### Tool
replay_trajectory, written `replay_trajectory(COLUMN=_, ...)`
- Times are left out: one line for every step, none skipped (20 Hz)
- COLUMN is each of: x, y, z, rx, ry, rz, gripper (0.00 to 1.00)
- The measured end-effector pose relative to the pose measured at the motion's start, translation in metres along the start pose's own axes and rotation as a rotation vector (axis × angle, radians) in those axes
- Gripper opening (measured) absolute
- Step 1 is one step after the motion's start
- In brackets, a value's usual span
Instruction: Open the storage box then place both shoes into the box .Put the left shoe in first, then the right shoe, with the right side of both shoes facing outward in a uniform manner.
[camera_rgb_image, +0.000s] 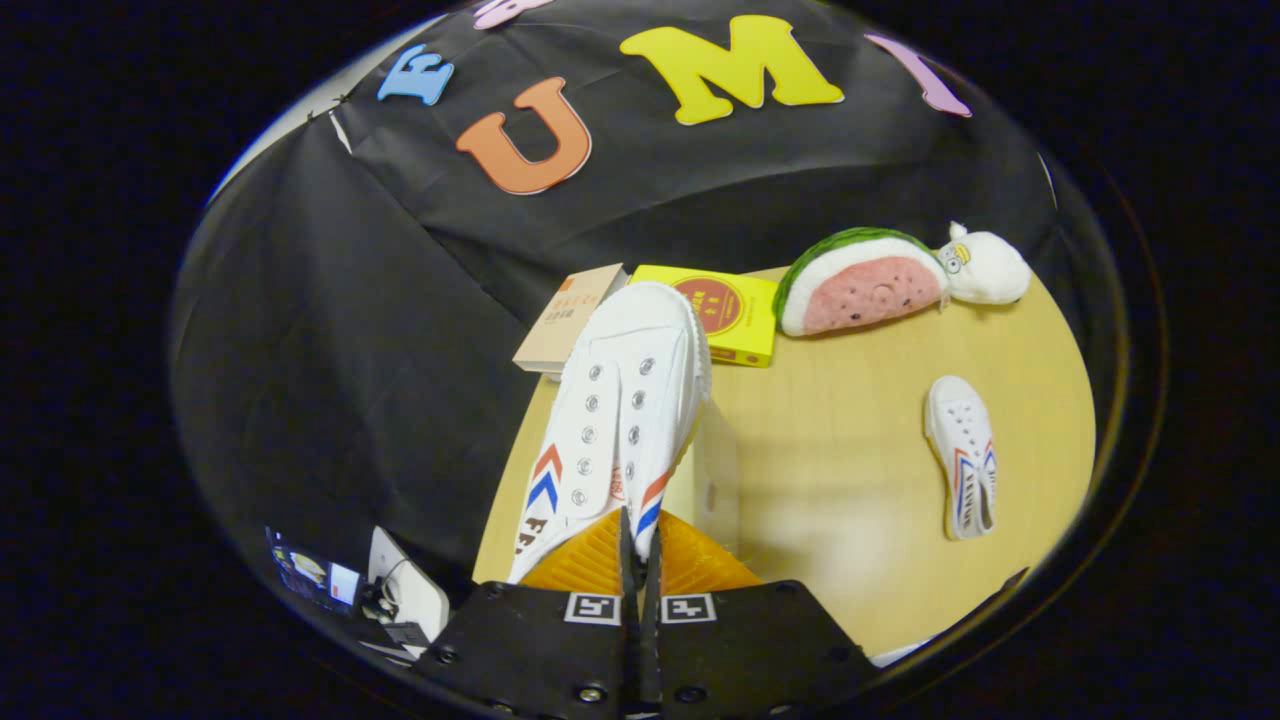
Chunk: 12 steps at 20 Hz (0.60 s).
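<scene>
Between the tongs (640, 540) sits the heel edge of a white canvas shoe (625, 400): both fingers are pressed together on it, so the tongs are clamped on that shoe. It is lifted off the bench (850, 480), toe pointing away from the fingers, lace eyelets up, red and blue chevrons on both flanks near the heel. Just right of the held shoe, touching or nearly so, a clear storage box (715, 475) stands on the bench; its walls are see-through and hard to trace, so lid state is unclear. Beyond the shoe's toe, a yellow box (735, 325) lies flat, with a tan book (565, 320) just left of the toe, overhanging the bench edge. Further right of the held shoe, well apart, the second white shoe (962, 455) lies on the bench, toe away, same chevron marks. Beyond that one, near the far bench edge, a watermelon-slice plush (865, 280) lies touching a white plush toy (985, 265). Left of the held shoe and below bench level, a white device with cables (405, 595) sits on the floor.
</scene>
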<state>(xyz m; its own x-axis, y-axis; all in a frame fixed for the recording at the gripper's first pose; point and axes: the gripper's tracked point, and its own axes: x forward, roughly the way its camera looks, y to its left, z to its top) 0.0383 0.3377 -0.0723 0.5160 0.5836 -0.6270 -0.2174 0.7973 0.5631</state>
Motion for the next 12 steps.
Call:
replay_trajectory(x=0.011, y=0.014, z=-0.005, rx=0.012, ry=0.009, rz=0.011, gripper=0.0)
replay_trajectory(x=0.022, y=0.027, z=-0.011, rx=0.017, ry=0.024, rz=0.022, gripper=0.0)
replay_trajectory(x=0.033, y=0.036, z=-0.016, rx=0.013, ry=0.037, rz=0.027, gripper=0.0)
replay_trajectory(x=0.044, y=0.042, z=-0.021, rx=0.009, ry=0.043, rz=0.026, gripper=0.0)
replay_trajectory(x=0.055, y=0.046, z=-0.026, rx=0.007, ry=0.049, rz=0.02, gripper=0.0)
replay_trajectory(x=0.066, y=0.047, z=-0.031, rx=0.005, ry=0.058, rz=0.008, gripper=0.0)
replay_trajectory(x=0.076, y=0.046, z=-0.035, rx=0.002, ry=0.069, rz=-0.007, gripper=0.0)
replay_trajectory(x=0.084, y=0.044, z=-0.039, rx=-0.004, ry=0.083, rz=-0.022, gripper=0.0)
replay_trajectory(x=0.093, y=0.041, z=-0.043, rx=-0.007, ry=0.098, rz=-0.037, gripper=0.0)
replay_trajectory(x=0.1, y=0.037, z=-0.046, rx=-0.015, ry=0.113, rz=-0.053, gripper=0.0)
replay_trajectory(x=0.106, y=0.033, z=-0.05, rx=-0.023, ry=0.132, rz=-0.069, gripper=0.0)
replay_trajectory(x=0.112, y=0.03, z=-0.053, rx=-0.025, ry=0.149, rz=-0.085, gripper=0.0)
